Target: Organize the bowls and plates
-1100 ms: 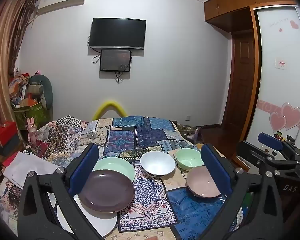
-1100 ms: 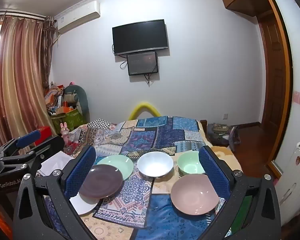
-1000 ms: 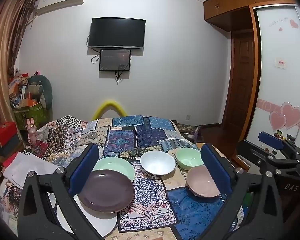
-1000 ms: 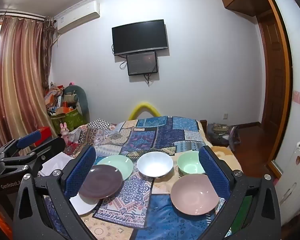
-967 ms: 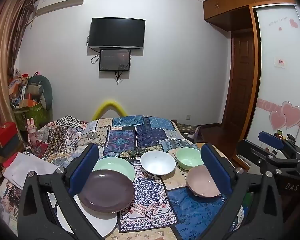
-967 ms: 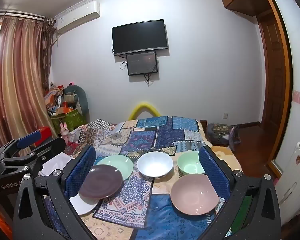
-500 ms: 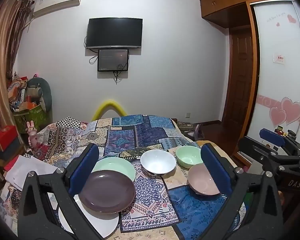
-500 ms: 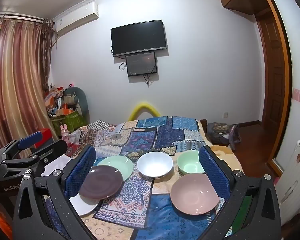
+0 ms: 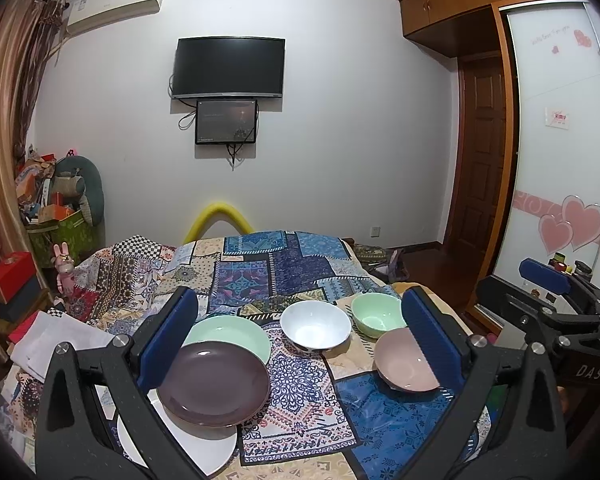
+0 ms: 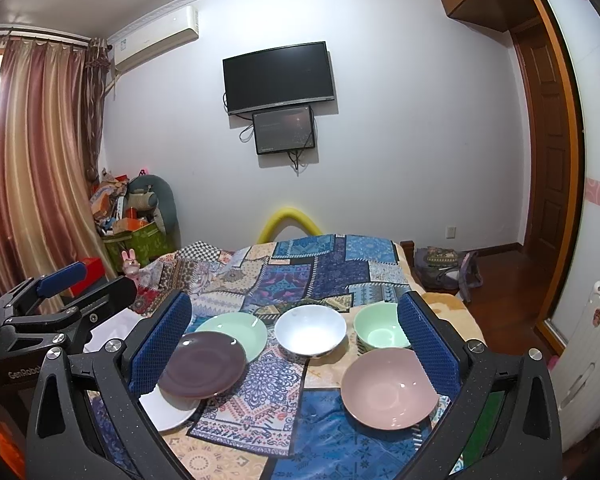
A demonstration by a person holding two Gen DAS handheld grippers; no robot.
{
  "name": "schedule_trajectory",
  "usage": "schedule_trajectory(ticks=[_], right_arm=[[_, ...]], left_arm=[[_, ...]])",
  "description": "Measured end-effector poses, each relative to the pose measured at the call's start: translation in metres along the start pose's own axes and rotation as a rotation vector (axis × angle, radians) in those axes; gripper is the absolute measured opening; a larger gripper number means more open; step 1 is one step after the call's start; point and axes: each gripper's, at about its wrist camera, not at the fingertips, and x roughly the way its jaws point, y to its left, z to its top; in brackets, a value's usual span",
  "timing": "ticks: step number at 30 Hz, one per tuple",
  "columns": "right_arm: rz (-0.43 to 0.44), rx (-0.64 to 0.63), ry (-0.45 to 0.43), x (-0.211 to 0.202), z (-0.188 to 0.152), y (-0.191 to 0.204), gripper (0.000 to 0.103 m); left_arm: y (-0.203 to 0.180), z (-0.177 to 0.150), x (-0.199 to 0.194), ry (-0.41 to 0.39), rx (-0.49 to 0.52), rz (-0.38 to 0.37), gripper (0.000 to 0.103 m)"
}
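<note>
Judging by their gloss, the purple plate [image 9: 213,384] at 7 o'clock and pink bowl [image 10: 389,388] look rigid, slippery, breakable, best pinched at the rim; each hand-held gripper [image 9: 300,344] [image 10: 294,340] gapes wide, empty.

Patchwork cloth [image 10: 300,276] runs blue, navy and cream with floral medallions. Around the white bowl [image 10: 310,330]: mint-green bowl [image 10: 380,330] to its right, pale green plate [image 10: 236,330] to its left, dusty pink bowl [image 10: 388,388] nearer, plum-brown plate [image 10: 202,368] over a white plate [image 10: 166,410].
</note>
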Motion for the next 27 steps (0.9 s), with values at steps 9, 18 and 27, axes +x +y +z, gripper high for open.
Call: schedule_trajectory(ticks=[9, 18, 27], right_arm=[[0.002, 0.002, -0.002, 0.0, -0.0011, -0.0004, 0.103], [0.003, 0.003, -0.003, -0.001, -0.0011, -0.0004, 0.103], [0.002, 0.003, -0.003, -0.002, -0.0005, 0.0, 0.103]], left_arm=[[0.0002, -0.0004, -0.0016, -0.002, 0.004, 0.001, 0.103], [-0.0003, -0.0006, -0.0023, -0.003, 0.005, 0.003, 0.103], [0.0007, 0.0014, -0.0035, 0.0, 0.003, 0.001, 0.103]])
